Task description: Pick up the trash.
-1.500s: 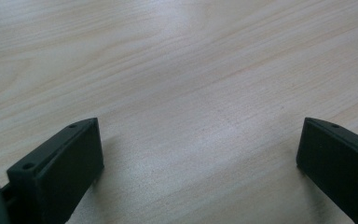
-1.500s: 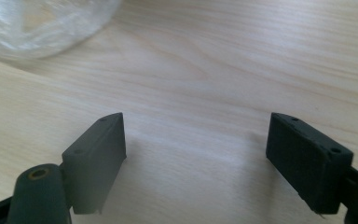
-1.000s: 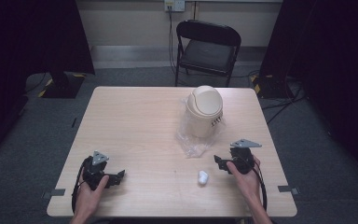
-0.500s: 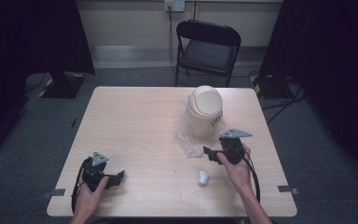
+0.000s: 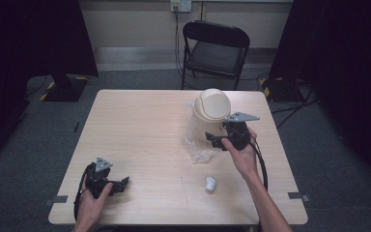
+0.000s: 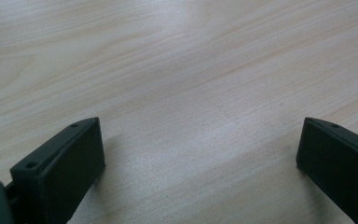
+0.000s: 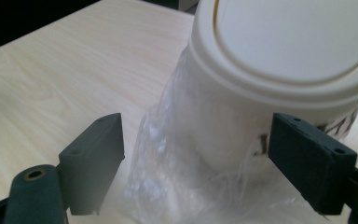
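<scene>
Now my right tongs (image 5: 216, 139), wide open, reach bin (image 5: 211, 105) w/ plastic bag (image 5: 196, 141) nr worktop's far right corner; nothing gripped yet, left tongs (image 5: 117, 185) open, idle.

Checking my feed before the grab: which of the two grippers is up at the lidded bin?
The right gripper. Its open jaws face the cream swing-lid bin and its clear plastic bag, while the left gripper sits open over bare table near the front edge.

table (image 5: 140, 140): pale matt wood grain | bin (image 7: 279, 84): smooth cream plastic | bag (image 7: 177, 177): clear glossy film
</scene>
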`<state>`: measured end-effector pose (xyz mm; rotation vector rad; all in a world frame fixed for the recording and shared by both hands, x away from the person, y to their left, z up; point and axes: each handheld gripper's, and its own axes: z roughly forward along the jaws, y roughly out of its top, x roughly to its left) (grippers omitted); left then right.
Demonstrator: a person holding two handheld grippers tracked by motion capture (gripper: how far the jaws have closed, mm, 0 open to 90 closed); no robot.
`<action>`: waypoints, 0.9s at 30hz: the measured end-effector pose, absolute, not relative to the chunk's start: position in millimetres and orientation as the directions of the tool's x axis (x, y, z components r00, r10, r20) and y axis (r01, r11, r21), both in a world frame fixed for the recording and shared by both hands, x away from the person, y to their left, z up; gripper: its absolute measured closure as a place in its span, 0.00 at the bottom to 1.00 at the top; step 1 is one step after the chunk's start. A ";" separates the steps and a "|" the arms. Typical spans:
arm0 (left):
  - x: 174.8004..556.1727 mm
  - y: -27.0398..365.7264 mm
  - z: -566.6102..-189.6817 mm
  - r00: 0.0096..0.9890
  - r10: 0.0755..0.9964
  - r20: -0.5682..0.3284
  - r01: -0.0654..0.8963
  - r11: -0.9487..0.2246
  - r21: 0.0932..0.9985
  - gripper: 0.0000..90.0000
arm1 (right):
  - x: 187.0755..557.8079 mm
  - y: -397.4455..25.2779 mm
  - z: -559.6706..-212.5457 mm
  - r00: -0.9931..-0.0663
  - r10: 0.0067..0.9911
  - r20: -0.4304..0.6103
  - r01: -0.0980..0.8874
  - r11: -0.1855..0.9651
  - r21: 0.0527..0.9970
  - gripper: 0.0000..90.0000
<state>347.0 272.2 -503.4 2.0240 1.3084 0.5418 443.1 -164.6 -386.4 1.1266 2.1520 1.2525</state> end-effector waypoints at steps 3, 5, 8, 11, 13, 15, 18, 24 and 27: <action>347.0 272.2 -503.4 0.414 0.910 -0.009 0.637 -0.282 0.717 0.00 | 449.7 -163.7 -381.8 -0.591 0.806 0.038 0.434 0.278 0.857 0.20; 347.1 272.3 -503.4 0.414 0.910 -0.009 0.637 -0.283 0.717 0.00 | 455.8 -161.9 -377.7 -0.586 0.810 0.026 0.431 0.285 0.856 0.20; 347.1 272.3 -503.4 0.414 0.910 -0.009 0.637 -0.283 0.717 0.00 | 464.7 -157.2 -374.1 -0.579 0.815 0.004 0.426 0.297 0.855 0.20; 347.0 272.3 -503.4 0.415 0.910 -0.010 0.637 -0.283 0.717 0.00 | 471.5 -153.6 -373.0 -0.581 0.814 0.010 0.424 0.292 0.857 0.19; 347.0 272.3 -503.4 0.415 0.910 -0.010 0.637 -0.283 0.717 0.00 | 476.0 -150.7 -374.4 -0.584 0.812 0.006 0.429 0.303 0.851 0.19; 347.0 272.3 -503.4 0.414 0.910 -0.009 0.637 -0.283 0.717 0.00 | 480.9 -149.6 -376.1 -0.586 0.811 -0.003 0.433 0.316 0.844 0.19; 347.1 272.3 -503.4 0.415 0.910 -0.010 0.637 -0.283 0.717 0.00 | 484.1 -149.1 -377.7 -0.586 0.810 0.017 0.447 0.305 0.841 0.19; 347.1 272.3 -503.4 0.414 0.910 -0.009 0.637 -0.283 0.717 0.00 | 490.6 -145.6 -384.0 -0.582 0.812 0.030 0.460 0.299 0.836 0.19; 347.1 272.2 -503.4 0.414 0.910 -0.009 0.638 -0.283 0.717 0.00 | 494.8 -143.2 -386.9 -0.583 0.812 0.024 0.464 0.309 0.830 0.19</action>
